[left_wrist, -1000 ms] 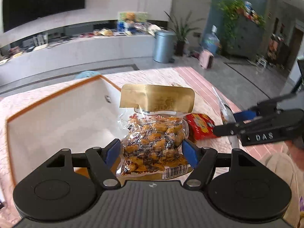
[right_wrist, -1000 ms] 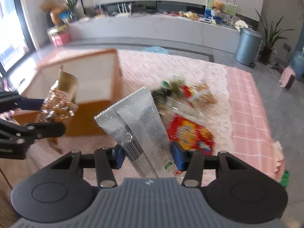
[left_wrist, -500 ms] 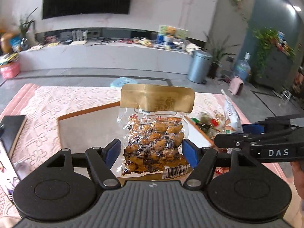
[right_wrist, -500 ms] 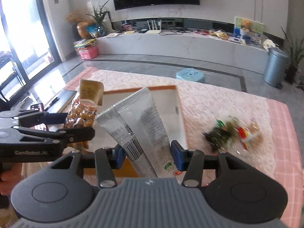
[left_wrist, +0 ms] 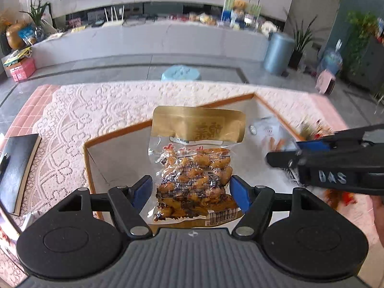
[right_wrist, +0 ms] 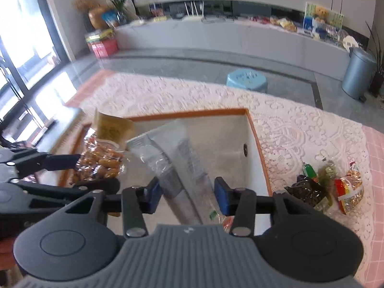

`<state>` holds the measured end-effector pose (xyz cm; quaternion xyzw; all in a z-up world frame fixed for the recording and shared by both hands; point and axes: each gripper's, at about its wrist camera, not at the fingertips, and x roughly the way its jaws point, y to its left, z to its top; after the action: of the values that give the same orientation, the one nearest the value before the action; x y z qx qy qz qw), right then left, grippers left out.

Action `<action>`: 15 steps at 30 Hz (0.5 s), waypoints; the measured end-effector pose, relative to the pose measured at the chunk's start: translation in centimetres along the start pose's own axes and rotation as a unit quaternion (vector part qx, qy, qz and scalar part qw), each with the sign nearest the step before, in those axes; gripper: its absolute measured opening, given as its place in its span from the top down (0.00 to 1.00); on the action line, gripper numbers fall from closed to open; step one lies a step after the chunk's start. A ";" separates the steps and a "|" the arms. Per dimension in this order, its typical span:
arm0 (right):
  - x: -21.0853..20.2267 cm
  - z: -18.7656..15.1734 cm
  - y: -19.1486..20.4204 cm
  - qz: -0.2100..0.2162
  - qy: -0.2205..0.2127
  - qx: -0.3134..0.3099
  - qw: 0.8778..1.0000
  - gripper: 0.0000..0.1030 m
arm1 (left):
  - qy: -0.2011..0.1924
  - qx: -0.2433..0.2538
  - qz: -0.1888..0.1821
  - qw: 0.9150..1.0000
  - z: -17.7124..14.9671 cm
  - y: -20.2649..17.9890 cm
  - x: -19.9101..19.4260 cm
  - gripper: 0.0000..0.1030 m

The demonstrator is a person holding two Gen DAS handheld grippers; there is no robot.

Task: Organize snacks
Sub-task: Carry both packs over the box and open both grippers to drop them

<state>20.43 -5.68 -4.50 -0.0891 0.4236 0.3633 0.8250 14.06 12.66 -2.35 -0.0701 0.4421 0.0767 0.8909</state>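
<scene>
White letters on the side of the right gripper (left_wrist: 283, 159) read "DAS", slightly blurred. The gold header of the snack bag (left_wrist: 195, 165) carried embossed Chinese characters, not legible. A barcode sat at its lower corner, digits unreadable. Print on the silver pouch (right_wrist: 180, 165) was too blurred to read.

The bench (right_wrist: 300, 129) wears a white lace cloth (left_wrist: 100, 110) over a pink checked one (right_wrist: 374, 158). On the lace sits a white box with an orange rim (right_wrist: 260, 153), open at the top. To its right lies a small heap of snack packets (right_wrist: 328, 184). At the bench's left edge rests a black notebook (left_wrist: 16, 170) with a pen (left_wrist: 4, 162) on it.
</scene>
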 end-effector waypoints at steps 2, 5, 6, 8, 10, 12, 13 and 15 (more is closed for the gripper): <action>2.2 0.4 -0.1 -0.010 0.024 0.005 1.000 0.82 | 0.014 0.003 0.006 1.000 -0.3 0.4 0.9 0.21; 4.8 0.8 0.0 -0.007 0.046 0.003 0.999 0.89 | 0.033 0.005 0.017 0.999 -0.4 1.0 2.3 0.21; 5.5 0.9 0.0 -0.009 0.052 0.001 0.999 0.95 | 0.037 0.006 0.020 0.999 -0.4 1.0 2.6 0.21; 6.7 1.1 0.3 -0.012 0.062 -0.004 0.998 0.97 | 0.042 0.009 0.026 0.999 -0.2 1.3 3.1 0.21; 7.6 1.3 0.2 -0.011 0.068 -0.004 0.998 0.97 | 0.047 0.010 0.030 0.998 -0.1 1.5 3.6 0.21; 8.1 1.3 0.1 -0.010 0.073 -0.005 0.997 0.97 | 0.051 0.012 0.032 0.998 0.0 1.6 3.9 0.21; 8.3 1.3 0.0 -0.011 0.075 -0.006 0.997 0.96 | 0.055 0.013 0.032 0.998 0.0 1.5 4.1 0.21; 8.7 1.2 -0.1 -0.018 0.079 -0.012 0.997 0.95 | 0.060 0.016 0.028 0.998 0.0 1.4 4.4 0.21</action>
<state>24.57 -0.61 -10.39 -0.1349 0.4813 0.3453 0.7943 16.45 14.37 -5.92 -0.0479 0.4977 0.0897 0.8614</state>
